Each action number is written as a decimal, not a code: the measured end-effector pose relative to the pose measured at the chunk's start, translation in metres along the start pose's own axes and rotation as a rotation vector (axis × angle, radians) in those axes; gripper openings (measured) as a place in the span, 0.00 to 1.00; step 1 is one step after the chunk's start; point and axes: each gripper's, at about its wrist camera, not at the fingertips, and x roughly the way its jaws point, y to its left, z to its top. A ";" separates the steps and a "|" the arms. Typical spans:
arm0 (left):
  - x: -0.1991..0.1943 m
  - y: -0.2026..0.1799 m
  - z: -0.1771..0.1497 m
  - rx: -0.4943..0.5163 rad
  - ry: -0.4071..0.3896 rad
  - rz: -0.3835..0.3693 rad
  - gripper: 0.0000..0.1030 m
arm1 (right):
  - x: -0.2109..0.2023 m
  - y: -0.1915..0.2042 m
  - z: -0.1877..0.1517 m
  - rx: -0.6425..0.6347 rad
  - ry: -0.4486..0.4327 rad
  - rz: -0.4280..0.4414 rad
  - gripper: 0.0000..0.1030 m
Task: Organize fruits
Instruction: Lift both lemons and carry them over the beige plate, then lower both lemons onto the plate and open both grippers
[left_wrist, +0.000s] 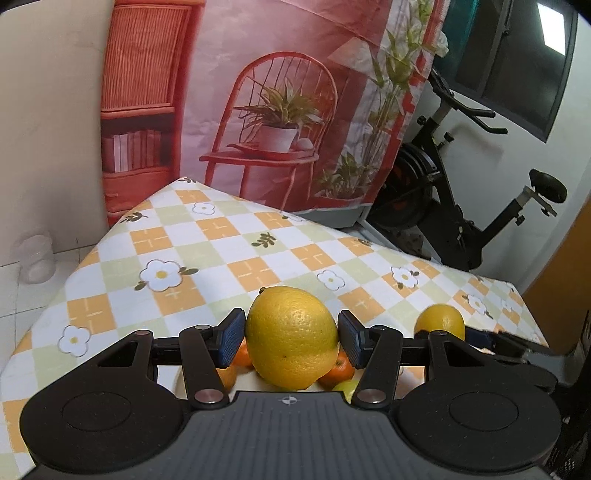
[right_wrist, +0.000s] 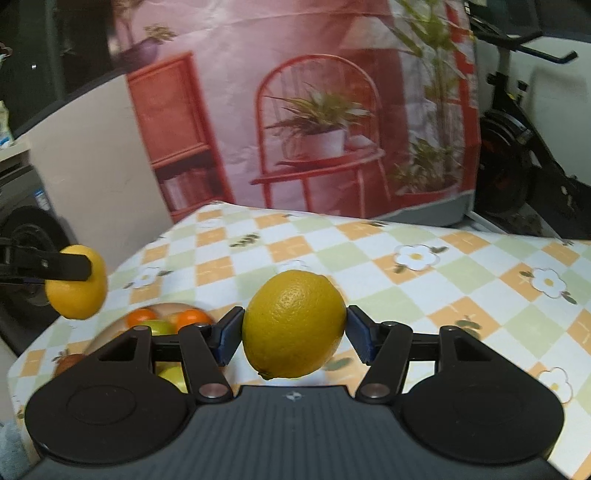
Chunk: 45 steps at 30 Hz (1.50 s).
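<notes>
In the left wrist view, my left gripper (left_wrist: 291, 334) is shut on a large yellow lemon (left_wrist: 291, 347), with a blue pad pressed to each side. It hangs above a pile of fruit: oranges (left_wrist: 341, 371) and a green fruit (left_wrist: 347, 389). In the right wrist view, my right gripper (right_wrist: 293, 332) is shut on a second lemon (right_wrist: 293, 321) above the checked tablecloth (right_wrist: 424, 295). That second lemon (left_wrist: 439, 321) shows at the right of the left view. The left gripper's lemon (right_wrist: 77, 291) shows at the left edge of the right view, a black finger (right_wrist: 66, 267) across it.
A pale plate (right_wrist: 107, 334) with oranges (right_wrist: 192, 318) and a green fruit (right_wrist: 159, 326) lies near the table's left front corner. A printed backdrop (left_wrist: 280, 92) hangs behind the table. An exercise bike (left_wrist: 454, 192) stands at the right, and a plastic jar (left_wrist: 37, 258) sits on the floor at left.
</notes>
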 end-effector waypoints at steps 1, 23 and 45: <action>-0.001 0.004 -0.001 -0.004 0.003 -0.006 0.56 | -0.001 0.006 0.000 -0.011 -0.002 0.011 0.60; 0.032 0.049 -0.014 -0.035 0.110 -0.019 0.56 | 0.019 0.069 -0.009 -0.149 0.054 0.129 0.60; 0.021 0.057 -0.012 -0.079 0.046 -0.009 0.57 | 0.025 0.072 -0.013 -0.162 0.070 0.144 0.60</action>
